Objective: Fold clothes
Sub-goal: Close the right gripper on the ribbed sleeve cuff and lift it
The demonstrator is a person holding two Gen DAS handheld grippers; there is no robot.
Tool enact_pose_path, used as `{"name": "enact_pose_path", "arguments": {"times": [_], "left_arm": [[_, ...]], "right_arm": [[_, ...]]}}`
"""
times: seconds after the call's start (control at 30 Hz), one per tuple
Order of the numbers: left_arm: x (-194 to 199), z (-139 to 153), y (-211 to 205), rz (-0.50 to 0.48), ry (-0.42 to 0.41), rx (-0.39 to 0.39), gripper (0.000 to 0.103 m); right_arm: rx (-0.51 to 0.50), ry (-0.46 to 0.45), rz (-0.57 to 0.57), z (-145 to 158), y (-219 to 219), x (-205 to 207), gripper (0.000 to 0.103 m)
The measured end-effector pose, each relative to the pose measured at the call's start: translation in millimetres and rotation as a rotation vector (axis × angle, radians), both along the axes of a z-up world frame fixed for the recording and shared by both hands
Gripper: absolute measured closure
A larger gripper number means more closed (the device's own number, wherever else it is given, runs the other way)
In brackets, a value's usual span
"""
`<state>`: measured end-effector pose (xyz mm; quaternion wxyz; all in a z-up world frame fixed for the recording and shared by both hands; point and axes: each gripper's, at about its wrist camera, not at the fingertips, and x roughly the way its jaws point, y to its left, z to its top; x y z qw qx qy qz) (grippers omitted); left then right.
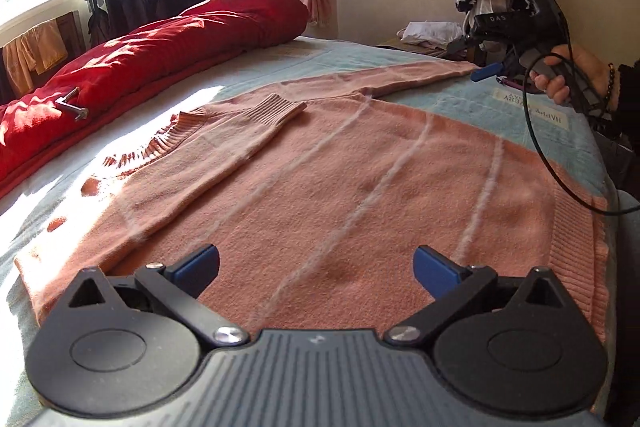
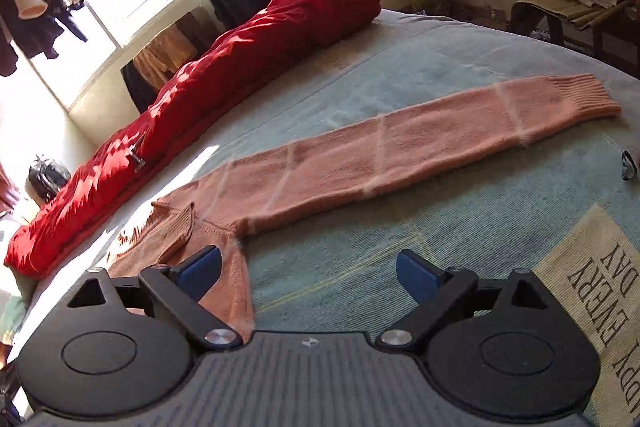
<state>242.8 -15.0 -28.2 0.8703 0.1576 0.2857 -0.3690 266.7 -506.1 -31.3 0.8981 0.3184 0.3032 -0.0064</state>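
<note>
Two grippers, left [image 1: 316,267] & right [image 2: 308,269], both wide open, nothing held, over pink knit white-striped sweater [image 1: 360,179]. Pale blue towel [image 2: 440,55] w/ beige patch [image 2: 600,287] reading "EVERY DAY".

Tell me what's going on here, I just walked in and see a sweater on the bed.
A person is folding a pink sweater spread flat on a bed. One sleeve is already folded across the chest; the other sleeve lies stretched out sideways. The left gripper hovers over the sweater's body and the right gripper at its shoulder, both with jaws open and empty. A red duvet lies alongside.
</note>
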Motion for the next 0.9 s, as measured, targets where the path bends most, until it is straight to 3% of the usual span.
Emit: {"name": "enact_pose_path", "arguments": {"times": [0.13, 0.27, 0.47, 0.77, 0.9], "left_arm": [[1, -4, -4, -0.010, 0.004, -0.027, 0.001], [6, -7, -2, 0.021, 0.030, -0.048, 0.001], [10, -9, 0, 0.021, 0.061, -0.073, 0.001], [9, -19, -9, -0.033, 0.071, -0.052, 0.001], [7, -24, -9, -0.039, 0.065, -0.031, 0.001]], "right_arm": [[0.220, -0.038, -0.192, -23, -67, 5, 0.029], [0.315, -0.038, -0.351, -50, -103, 16, 0.038], [0.336, -0.046, -0.488, -78, -119, 35, 0.041], [0.299, -0.118, -0.527, -90, -135, 68, 0.041], [0.233, -0.102, -0.525, -87, -133, 78, 0.042]]}}
